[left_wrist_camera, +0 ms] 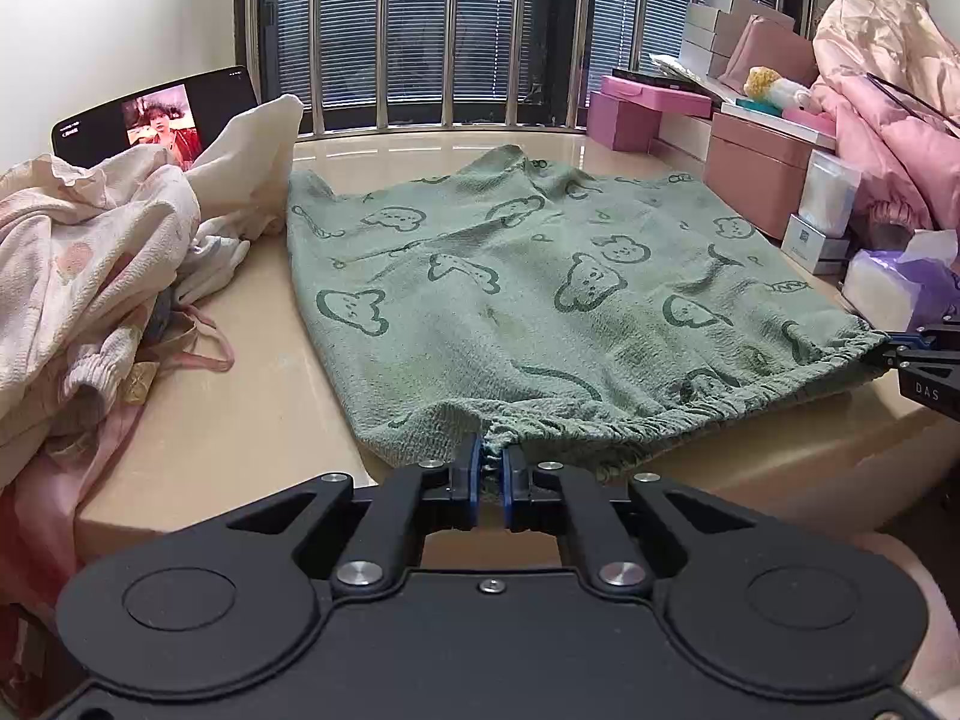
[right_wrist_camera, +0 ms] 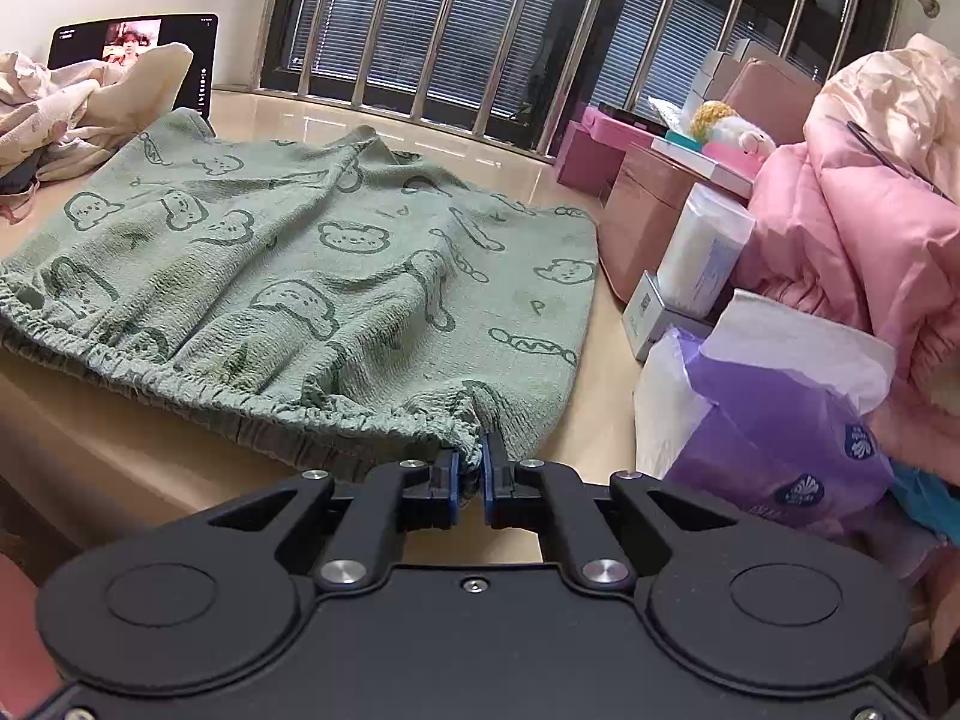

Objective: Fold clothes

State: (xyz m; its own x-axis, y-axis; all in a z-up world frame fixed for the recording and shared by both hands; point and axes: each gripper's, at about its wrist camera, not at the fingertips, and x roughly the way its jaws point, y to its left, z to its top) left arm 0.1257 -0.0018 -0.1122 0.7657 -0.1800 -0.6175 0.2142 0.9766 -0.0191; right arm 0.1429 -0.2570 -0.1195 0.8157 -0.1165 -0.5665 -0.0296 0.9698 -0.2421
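green shorts (left_wrist_camera: 540, 276) flat on table (left_wrist_camera: 252, 396), waistband nearest | left tool (left_wrist_camera: 492, 462), right tool (right_wrist_camera: 471, 456) each pinch waistband

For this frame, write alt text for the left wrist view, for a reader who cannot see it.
The left gripper pinches the gathered elastic edge of a green bear-print garment lying flat on a beige table. The right gripper grips the same edge at its right corner.

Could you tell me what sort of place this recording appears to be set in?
Probably a bedroom or living space at home: a barred window, a heap of unfolded laundry, pink storage boxes and a tissue pack surround the green bear-print garment.
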